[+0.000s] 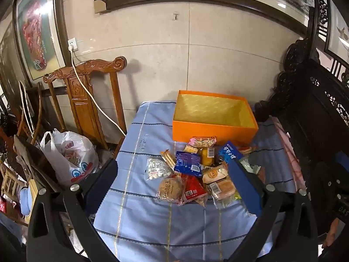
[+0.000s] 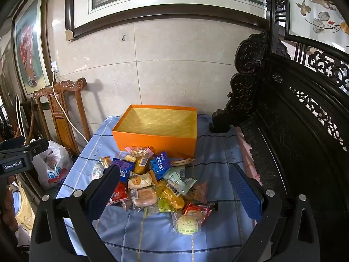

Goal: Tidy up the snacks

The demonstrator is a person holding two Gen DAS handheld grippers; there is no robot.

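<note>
A pile of wrapped snacks [image 1: 192,170] lies on a blue striped cloth [image 1: 152,218], in front of an open orange box [image 1: 213,131] with a yellow lining that holds nothing. The pile [image 2: 157,183] and the box [image 2: 157,139] also show in the right wrist view. My left gripper [image 1: 174,187] is open and empty, hovering above the near side of the pile. My right gripper [image 2: 174,187] is open and empty, also above the pile. The left gripper's body [image 2: 17,159] shows at the left edge of the right wrist view.
A carved wooden chair [image 1: 91,100] with a white cable [image 1: 87,91] over it stands left of the table. A white plastic bag [image 1: 69,157] sits beside it. A dark carved bench [image 2: 294,142] flanks the right. A tiled wall [image 1: 196,61] lies behind the box.
</note>
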